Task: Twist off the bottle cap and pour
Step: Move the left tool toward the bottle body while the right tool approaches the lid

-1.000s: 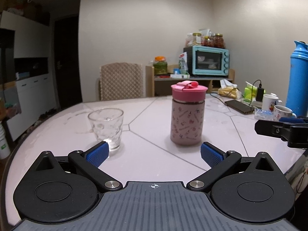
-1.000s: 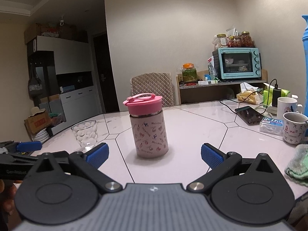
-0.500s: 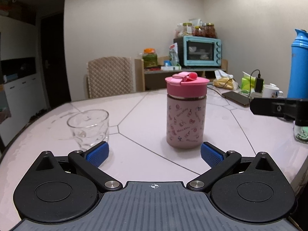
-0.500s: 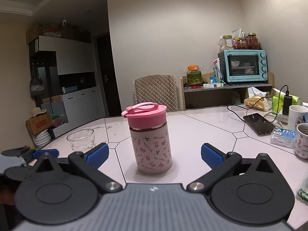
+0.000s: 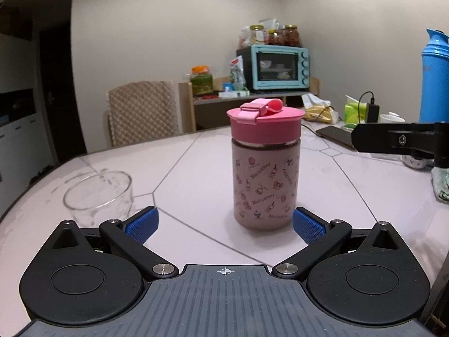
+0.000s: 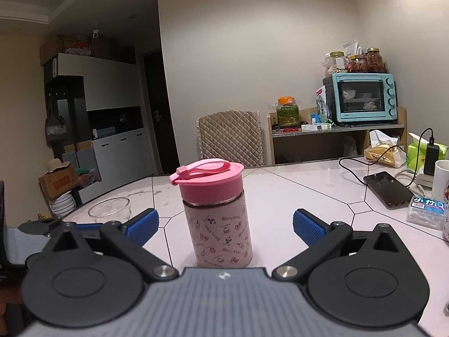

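A pink patterned bottle (image 5: 265, 188) with a pink screw cap (image 5: 265, 125) stands upright on the pale table (image 5: 196, 168). An empty clear glass (image 5: 98, 196) sits to its left. My left gripper (image 5: 224, 224) is open, low over the table, and the bottle stands just beyond its right fingertip. In the right wrist view the bottle (image 6: 220, 230) stands close in front of my open right gripper (image 6: 224, 224), with its cap (image 6: 210, 181) above finger height. The glass (image 6: 110, 210) shows behind the right gripper's left finger. Nothing is held by either gripper.
A phone (image 6: 387, 188) on a cable, a tissue pack (image 6: 426, 214) and mugs (image 6: 444, 179) lie at the table's right. A tall blue flask (image 5: 435, 78) stands far right. A padded chair (image 5: 143, 112) and a shelf with a teal oven (image 5: 276, 67) are behind the table.
Both grippers have moved closer to the bottle, which now looks larger in both views. The glass has slid toward the lower left of both views. Both stay open.
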Tool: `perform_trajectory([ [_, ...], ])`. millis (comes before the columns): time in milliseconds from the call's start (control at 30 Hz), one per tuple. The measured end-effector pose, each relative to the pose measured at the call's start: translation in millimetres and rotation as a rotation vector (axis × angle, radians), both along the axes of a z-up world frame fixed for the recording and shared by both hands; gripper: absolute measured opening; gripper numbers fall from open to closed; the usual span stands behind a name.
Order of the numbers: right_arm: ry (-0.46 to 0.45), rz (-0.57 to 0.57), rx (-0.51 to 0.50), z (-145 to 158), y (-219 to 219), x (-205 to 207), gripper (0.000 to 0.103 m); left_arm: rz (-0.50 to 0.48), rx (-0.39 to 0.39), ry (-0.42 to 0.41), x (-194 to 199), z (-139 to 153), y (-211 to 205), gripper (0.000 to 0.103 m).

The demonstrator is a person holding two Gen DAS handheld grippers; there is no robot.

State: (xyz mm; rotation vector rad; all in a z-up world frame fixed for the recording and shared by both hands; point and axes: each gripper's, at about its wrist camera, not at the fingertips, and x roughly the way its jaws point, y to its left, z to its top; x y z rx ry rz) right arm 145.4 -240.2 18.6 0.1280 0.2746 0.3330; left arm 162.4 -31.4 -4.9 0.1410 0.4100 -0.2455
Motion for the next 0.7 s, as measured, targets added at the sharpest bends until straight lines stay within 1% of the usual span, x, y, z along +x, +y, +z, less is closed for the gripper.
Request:
perform_trajectory([
  [167,-0.02,0.016,0.009,3,-5,6,0.103,-0.068,0.014,-0.013,14,3,-5,0.103],
  [233,-0.03,0.02,0.01,3,-7,9,0.103,-0.111,0.019,-0.03,19,4,-6,0.103],
  [367,-0.034,0.027,0.01,4,-10,15,0.103,-0.186,0.01,-0.035,34,4,-6,0.103],
  [700,-0.052,0.067,-0.01,8,-11,30,0.103,-0.276,-0.005,-0.03,70,-9,-6,0.103],
])
